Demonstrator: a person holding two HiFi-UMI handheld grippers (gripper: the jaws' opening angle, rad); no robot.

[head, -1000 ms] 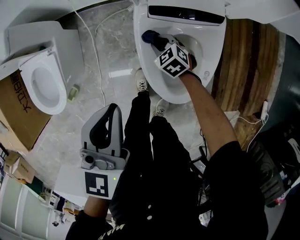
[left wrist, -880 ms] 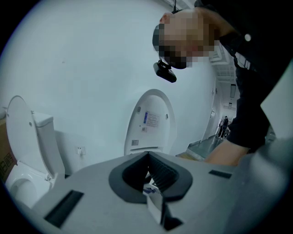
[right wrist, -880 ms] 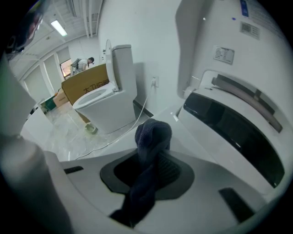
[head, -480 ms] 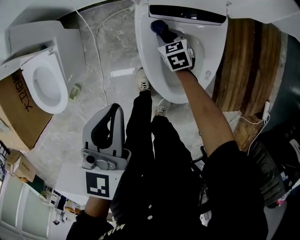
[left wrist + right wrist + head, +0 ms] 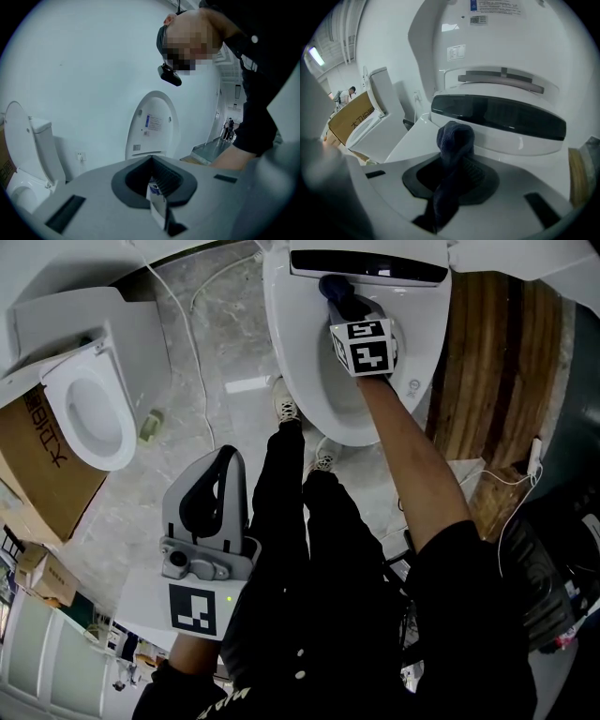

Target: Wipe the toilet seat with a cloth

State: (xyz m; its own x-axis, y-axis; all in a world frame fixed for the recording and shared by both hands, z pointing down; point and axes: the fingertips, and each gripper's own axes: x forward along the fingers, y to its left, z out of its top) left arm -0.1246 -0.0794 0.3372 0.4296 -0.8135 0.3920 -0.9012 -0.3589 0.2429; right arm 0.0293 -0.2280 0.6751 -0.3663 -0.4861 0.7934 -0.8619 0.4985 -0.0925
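My right gripper (image 5: 339, 302) has its fingers clamped on the dark blue cloth (image 5: 454, 140) at the toilet seat's (image 5: 292, 362) rear. The left gripper's (image 5: 223, 457) fingers are together. The lid labels (image 5: 457, 52) are too small to read.

cloth (image 5: 333, 289) on toilet seat (image 5: 289, 362) rear, carton (image 5: 33, 457) left

The cloth (image 5: 454, 138) bunches over where it meets the seat (image 5: 292, 381), contact hidden; cardboard box (image 5: 30, 465) runs off the left edge.
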